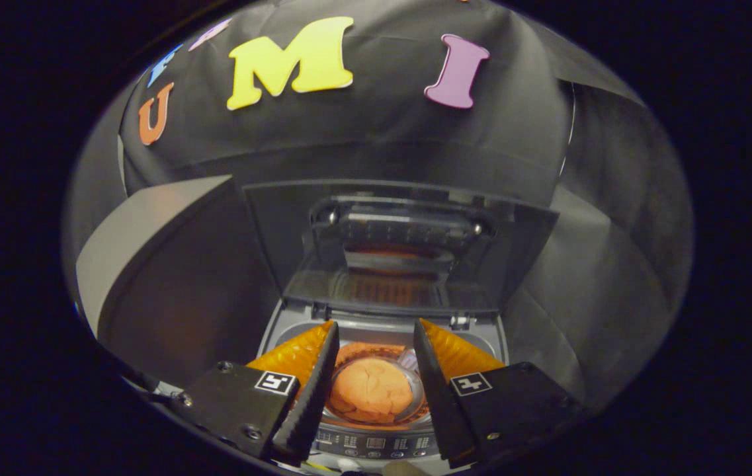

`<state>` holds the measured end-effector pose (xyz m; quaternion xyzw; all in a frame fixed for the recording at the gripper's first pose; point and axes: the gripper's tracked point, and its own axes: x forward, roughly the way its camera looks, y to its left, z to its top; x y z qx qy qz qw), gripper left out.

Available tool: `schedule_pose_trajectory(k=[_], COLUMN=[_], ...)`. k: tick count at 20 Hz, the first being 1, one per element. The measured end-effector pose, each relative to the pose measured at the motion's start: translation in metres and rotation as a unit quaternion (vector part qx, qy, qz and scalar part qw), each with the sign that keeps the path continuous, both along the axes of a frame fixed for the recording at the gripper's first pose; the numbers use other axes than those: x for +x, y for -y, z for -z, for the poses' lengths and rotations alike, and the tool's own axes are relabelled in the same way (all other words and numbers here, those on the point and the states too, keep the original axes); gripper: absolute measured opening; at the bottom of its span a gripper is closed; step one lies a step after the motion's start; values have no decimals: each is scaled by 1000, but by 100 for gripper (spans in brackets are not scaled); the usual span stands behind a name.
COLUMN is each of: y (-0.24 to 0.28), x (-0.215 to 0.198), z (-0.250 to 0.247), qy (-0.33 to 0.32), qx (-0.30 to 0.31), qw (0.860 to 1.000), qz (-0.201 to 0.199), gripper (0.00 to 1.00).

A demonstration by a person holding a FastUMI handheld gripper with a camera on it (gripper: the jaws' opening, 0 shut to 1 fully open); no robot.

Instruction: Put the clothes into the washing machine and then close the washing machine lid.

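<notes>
Gripper view: the gripper hangs above a small top-loading washing machine, fingers spread wide apart w/ nothing between them, no contact on either pad. Looking down thru the gap, the clothes, an orange bundle, sit inside the drum, already below the machine's rim. So the load step looks done, judging by how it lies.

Key relation for next move: the lid stands raised at the back of the machine, beyond the fingertips and higher than them, hinged along the rear edge just past the drum opening. Its free edge is the top one, far side from the gripper. Lid's long axis runs crosswise, side to side, i.e. square to the line the fingers point along. Clear panel, reflects some orange from the bundle.

Control panel strip lies at the machine's front edge, under and between the finger bases.

Judgement: closing calls for reaching fwd and up over the drum, getting a finger behind/over the lid's top edge, then drawing it toward the gripper and down. Risk: a finger slips off the smooth panel, or the lid drops hard.

A grey box-like thing stands beside the machine, apart from the lid.
</notes>
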<state>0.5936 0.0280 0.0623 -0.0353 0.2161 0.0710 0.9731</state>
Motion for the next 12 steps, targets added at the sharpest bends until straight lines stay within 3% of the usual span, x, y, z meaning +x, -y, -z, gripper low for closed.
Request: schedule_pose_trajectory(k=[12], y=[3], x=[67], z=[-105], qy=[73], qx=[30], qw=[997], qz=[21], gripper=[71])
